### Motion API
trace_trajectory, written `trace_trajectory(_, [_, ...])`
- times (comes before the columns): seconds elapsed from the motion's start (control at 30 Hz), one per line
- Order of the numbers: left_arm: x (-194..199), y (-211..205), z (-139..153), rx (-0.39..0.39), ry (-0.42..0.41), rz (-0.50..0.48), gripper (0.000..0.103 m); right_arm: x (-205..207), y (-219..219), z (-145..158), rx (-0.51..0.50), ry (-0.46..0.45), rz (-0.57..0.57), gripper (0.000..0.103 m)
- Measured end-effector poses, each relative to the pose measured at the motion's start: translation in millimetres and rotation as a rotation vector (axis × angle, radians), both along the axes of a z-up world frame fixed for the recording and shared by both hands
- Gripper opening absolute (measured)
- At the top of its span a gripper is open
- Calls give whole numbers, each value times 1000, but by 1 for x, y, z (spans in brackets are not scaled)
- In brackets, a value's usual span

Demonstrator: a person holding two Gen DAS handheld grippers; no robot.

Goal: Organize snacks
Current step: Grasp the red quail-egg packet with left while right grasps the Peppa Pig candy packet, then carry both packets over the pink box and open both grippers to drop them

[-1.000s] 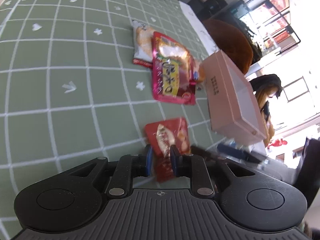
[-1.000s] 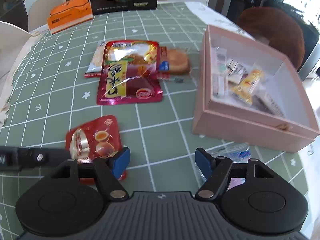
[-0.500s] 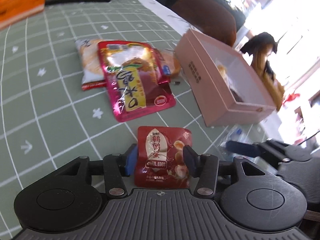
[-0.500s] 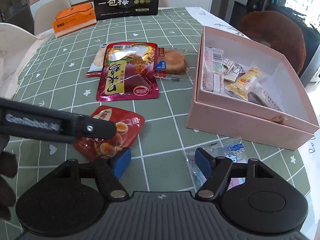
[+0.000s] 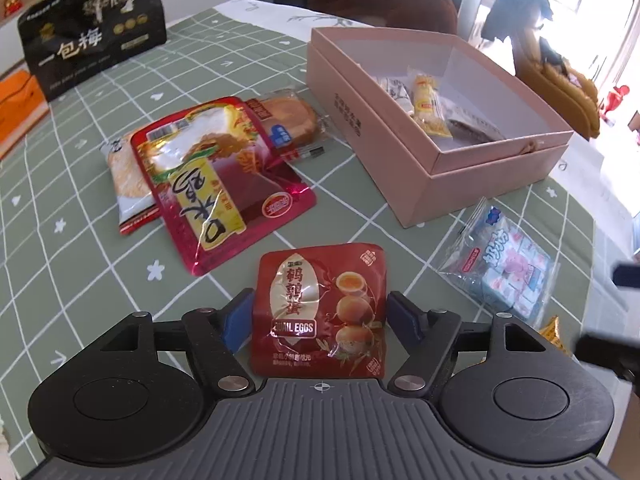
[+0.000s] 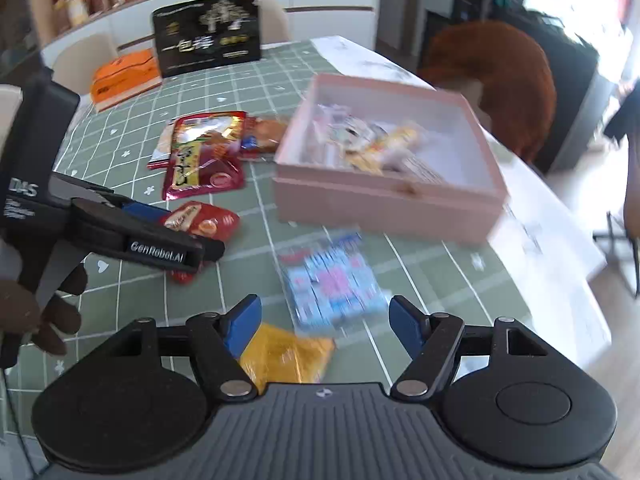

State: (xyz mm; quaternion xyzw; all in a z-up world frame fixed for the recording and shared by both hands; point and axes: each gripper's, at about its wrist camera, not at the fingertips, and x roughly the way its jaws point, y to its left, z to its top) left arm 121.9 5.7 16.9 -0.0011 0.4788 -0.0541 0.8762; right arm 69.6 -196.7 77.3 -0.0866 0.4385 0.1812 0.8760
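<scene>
A red quail-egg packet (image 5: 320, 312) lies flat on the green checked tablecloth between the fingers of my left gripper (image 5: 320, 322), which is open around it; the pads stand beside its edges. The packet also shows in the right wrist view (image 6: 200, 224), under the left gripper's fingers (image 6: 160, 248). The open pink box (image 5: 436, 160) holds several small snacks. My right gripper (image 6: 325, 322) is open and empty above a clear blue-and-pink candy bag (image 6: 332, 280) and a yellow packet (image 6: 288, 356).
A large red pouch (image 5: 216, 184), a white cracker pack (image 5: 128, 176) and a wrapped bun (image 5: 292, 120) lie left of the box. A black bag (image 5: 96, 48) and an orange pack (image 5: 16, 108) stand at the far edge. The table edge (image 6: 560, 248) runs right of the box.
The left gripper opened from a narrow grip on the quail-egg packet to wide, and the packet now lies flat between its fingers. The right gripper pulled back and right over the candy bag.
</scene>
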Motion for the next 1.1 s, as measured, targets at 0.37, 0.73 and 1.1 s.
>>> trace_trajectory(0.37, [-45,5,11,-103,18,-22,75,-8,-26,-5,65,49,-34,72])
trace_trajectory(0.73, [-103,3,20,-156,100,8,75,60,22,-44,-92,72,121,72])
trace_trajectory(1.1, [-84,-18,62,-198,30,-54,75,46,-7,-11,-21,92,83,59])
